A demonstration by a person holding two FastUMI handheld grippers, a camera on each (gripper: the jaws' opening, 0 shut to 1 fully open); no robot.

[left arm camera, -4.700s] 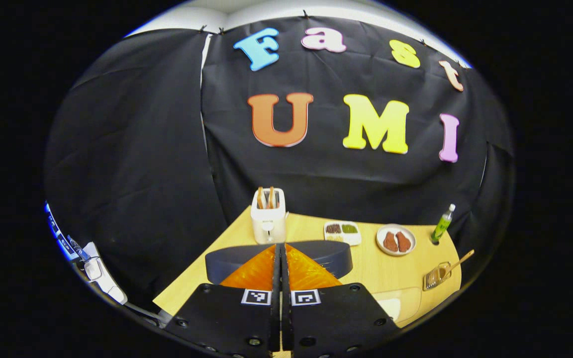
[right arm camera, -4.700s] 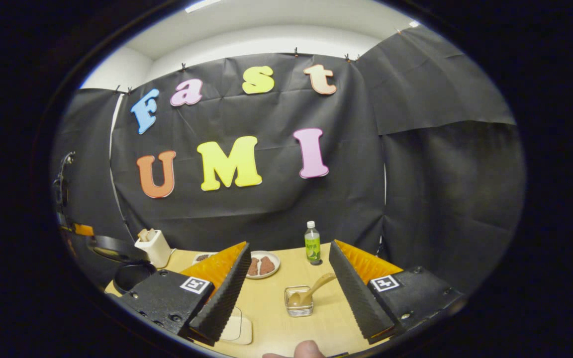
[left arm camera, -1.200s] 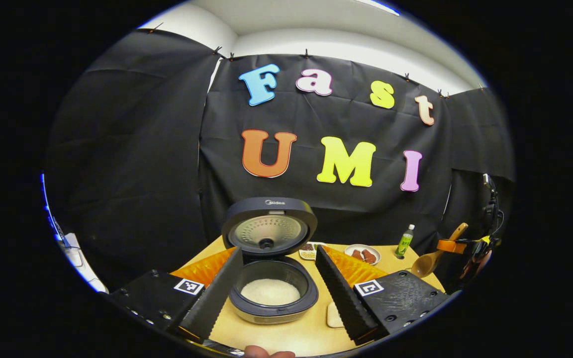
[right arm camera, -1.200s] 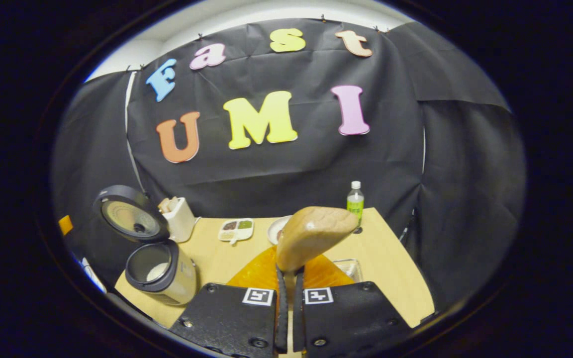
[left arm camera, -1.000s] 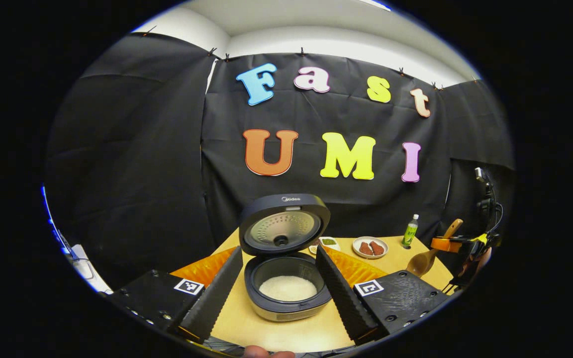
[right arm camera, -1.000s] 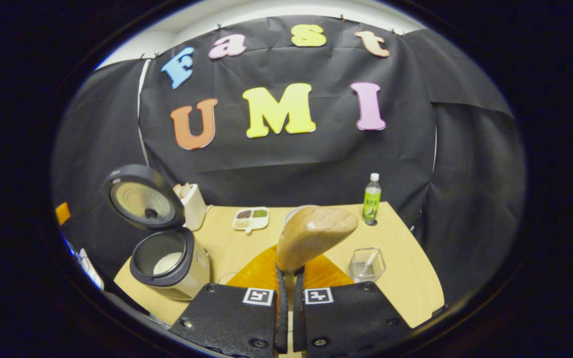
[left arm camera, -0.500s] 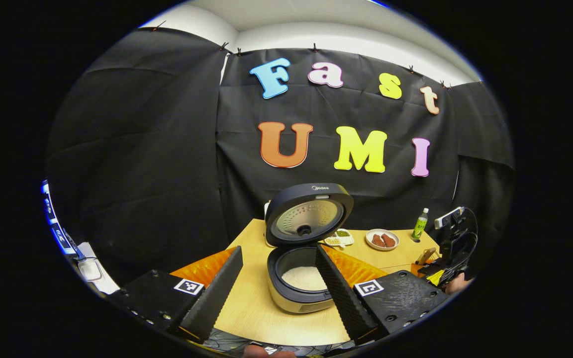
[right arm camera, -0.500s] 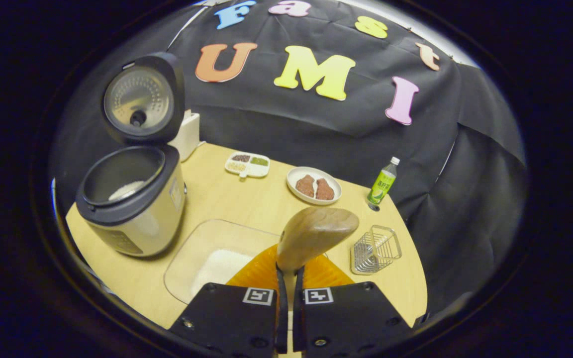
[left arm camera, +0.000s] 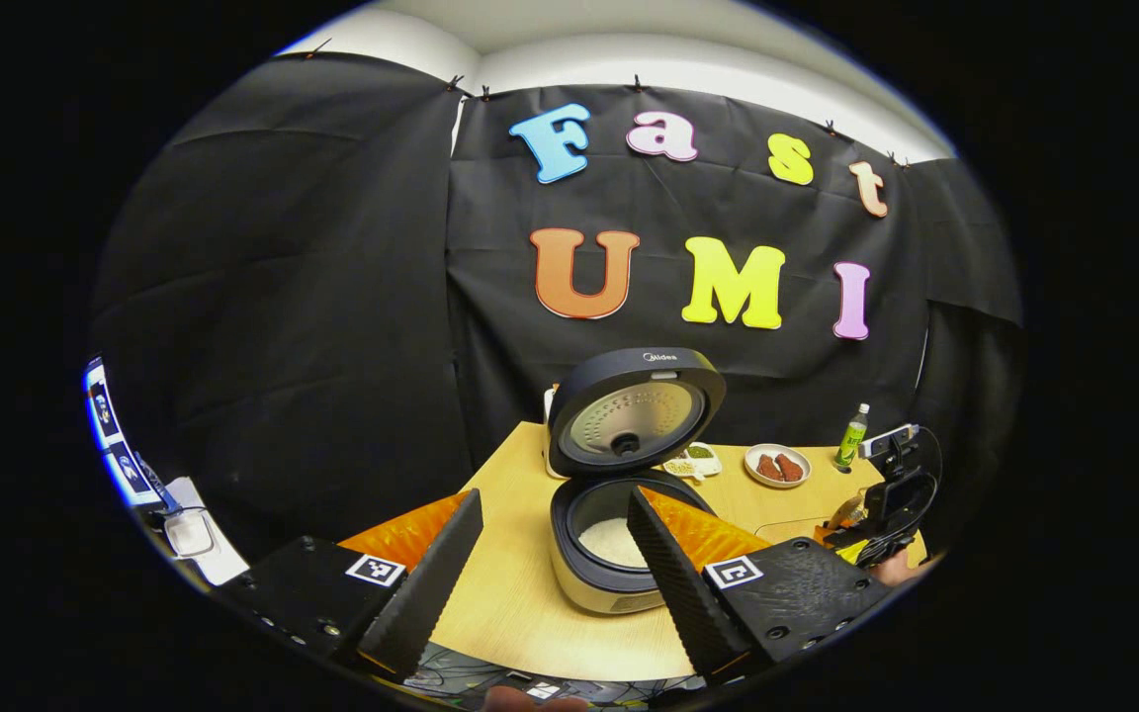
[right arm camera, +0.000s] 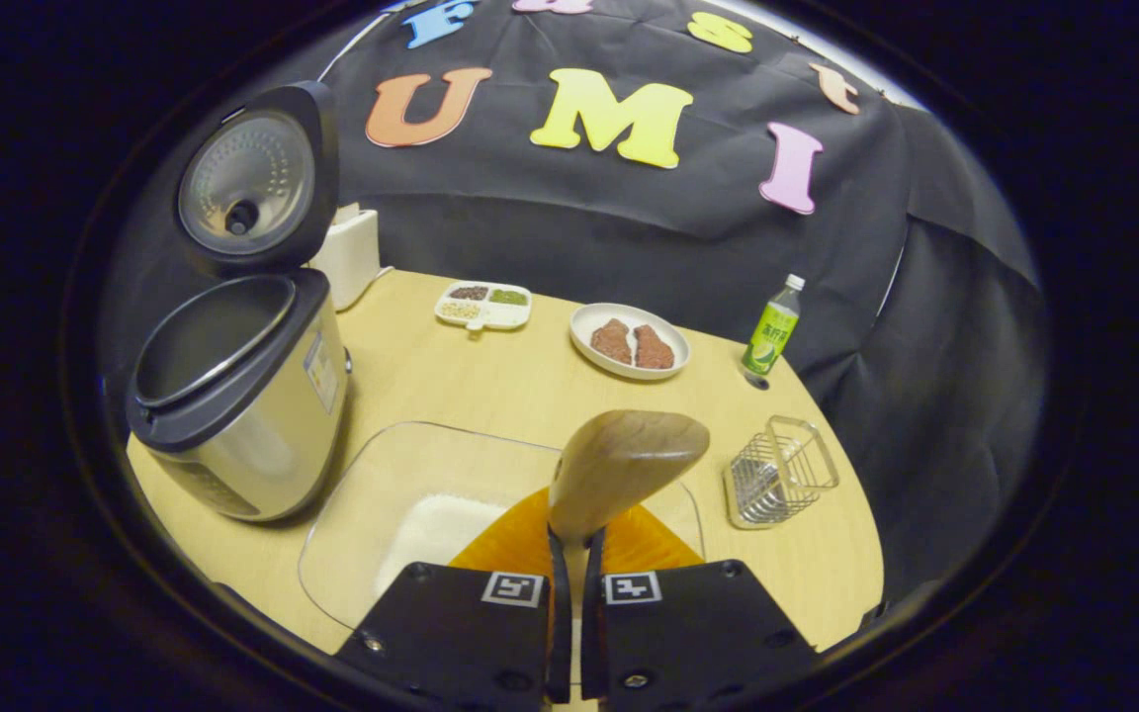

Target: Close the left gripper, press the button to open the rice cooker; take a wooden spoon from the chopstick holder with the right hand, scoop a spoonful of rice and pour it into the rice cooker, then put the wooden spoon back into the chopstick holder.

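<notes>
The rice cooker point(left arm camera: 609, 554) point(right arm camera: 243, 396) stands with its lid point(left arm camera: 637, 410) raised, white rice in its pot. My left gripper point(left arm camera: 555, 564) is open, held back from the cooker over the table's near edge. My right gripper point(right arm camera: 569, 554) is shut on the wooden spoon point(right arm camera: 619, 470), whose bowl hangs over a clear glass dish point(right arm camera: 382, 485) that holds white rice point(right arm camera: 436, 529). The wire chopstick holder point(right arm camera: 779, 473) stands to the right of the dish. In the left gripper view the right gripper point(left arm camera: 876, 514) shows far right, low over the table.
At the back of the wooden table point(right arm camera: 490, 381) are a white toaster point(right arm camera: 347, 255), a small divided dish point(right arm camera: 482, 305), a plate with two brown pieces point(right arm camera: 629, 341) and a green bottle point(right arm camera: 769, 328). Black cloth closes the back and sides.
The right gripper has tipped down and come closer over the glass dish with the spoon. The left gripper has drawn back and drifted left, so the cooker sits farther right in its view.
</notes>
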